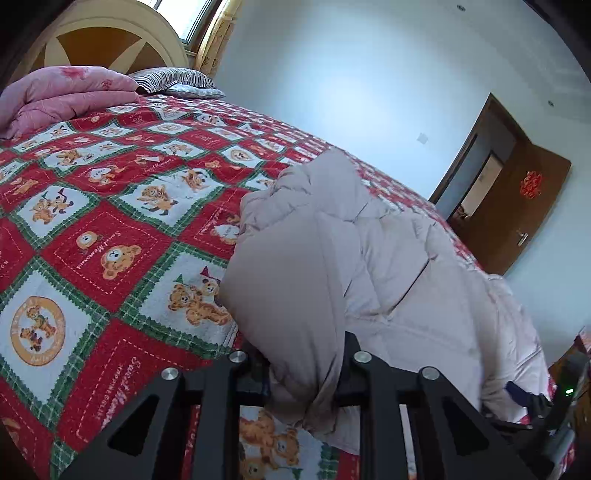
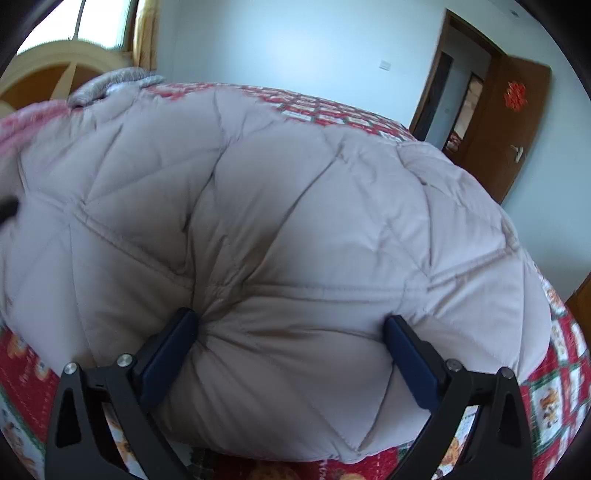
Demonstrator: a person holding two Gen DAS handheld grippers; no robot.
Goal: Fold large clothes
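Observation:
A pale pinkish-grey quilted down coat [image 1: 388,266] lies on a bed with a red, green and white teddy-bear bedspread [image 1: 110,206]. My left gripper [image 1: 301,373] is shut on a raised fold of the coat's near edge, which hangs between its fingers. In the right wrist view the coat [image 2: 295,206] fills most of the frame. My right gripper [image 2: 291,332] has its jaws wide apart, with a thick puffy fold of the coat bulging between the blue pads [image 2: 170,354]. The right gripper also shows at the left wrist view's lower right [image 1: 532,402].
A folded pink quilt [image 1: 70,96] and striped pillows [image 1: 173,79] lie at the head of the bed by the cream headboard [image 1: 110,33]. A brown door [image 1: 517,206] stands open at the far right. White wall behind the bed.

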